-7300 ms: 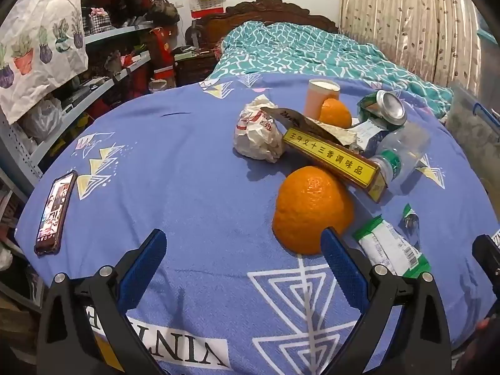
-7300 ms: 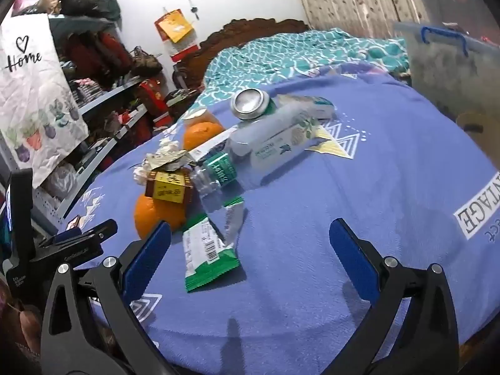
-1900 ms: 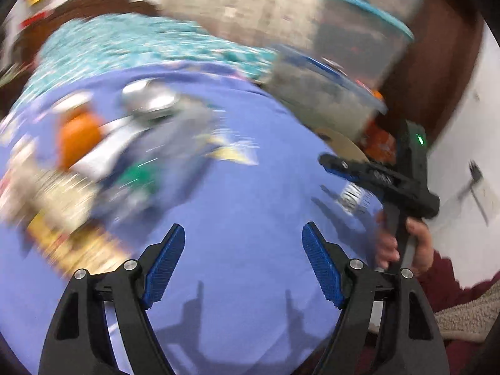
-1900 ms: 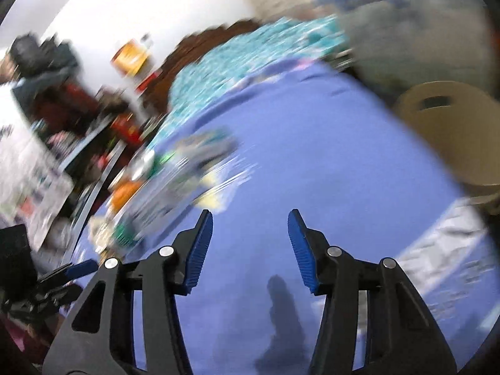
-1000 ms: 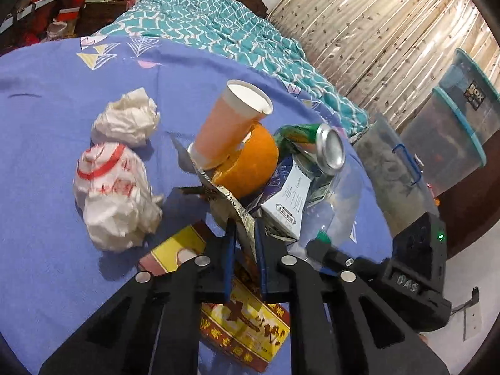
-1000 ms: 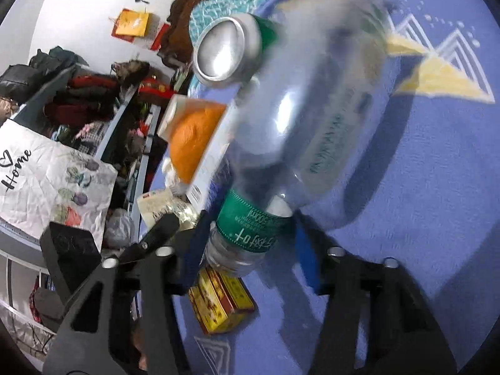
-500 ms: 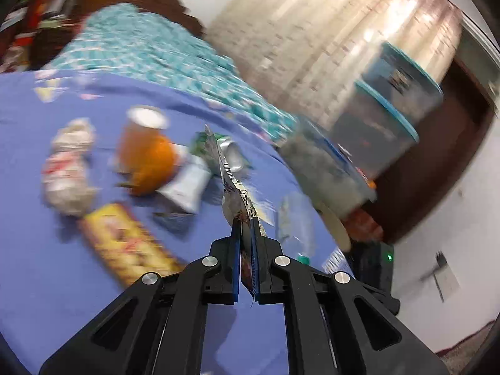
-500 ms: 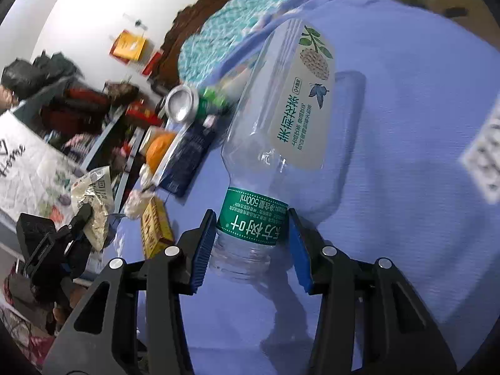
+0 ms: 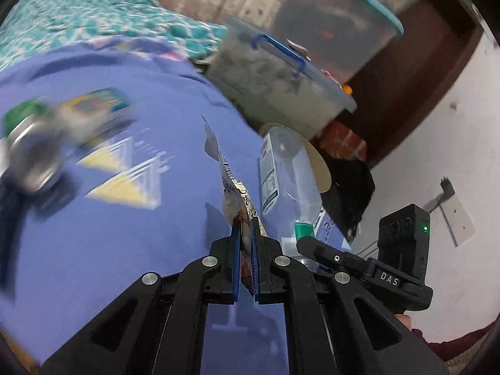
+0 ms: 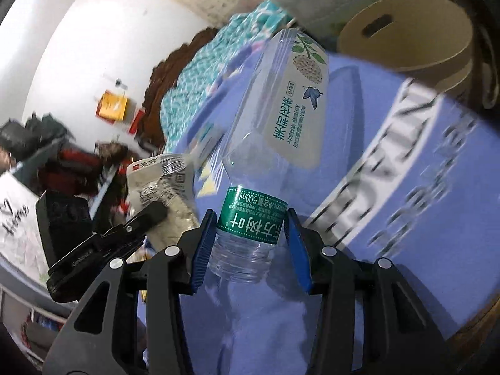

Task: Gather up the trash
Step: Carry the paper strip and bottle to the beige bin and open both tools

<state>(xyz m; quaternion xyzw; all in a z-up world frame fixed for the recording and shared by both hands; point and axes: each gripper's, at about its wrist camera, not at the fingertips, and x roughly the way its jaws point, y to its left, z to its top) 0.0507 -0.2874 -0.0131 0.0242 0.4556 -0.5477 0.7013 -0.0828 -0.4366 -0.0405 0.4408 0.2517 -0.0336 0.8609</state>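
A: What's under the grippers?
B: A purple-clothed desk (image 9: 103, 234); bed (image 9: 93, 28), storage bins (image 9: 281, 72) beyond.
A: Held?
B: Left gripper (image 9: 246, 234) pinches a wrapper (image 9: 232, 187); right gripper (image 10: 251, 228) clamps the plastic bottle (image 10: 275, 143) neck, tan bucket (image 10: 415, 31) ahead.

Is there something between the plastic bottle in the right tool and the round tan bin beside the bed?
Nothing visible blocks it. The right tool holds the plastic bottle by its neck, above the purple bedcover. The tan bin stands past the bed's edge, with only open cover between them.
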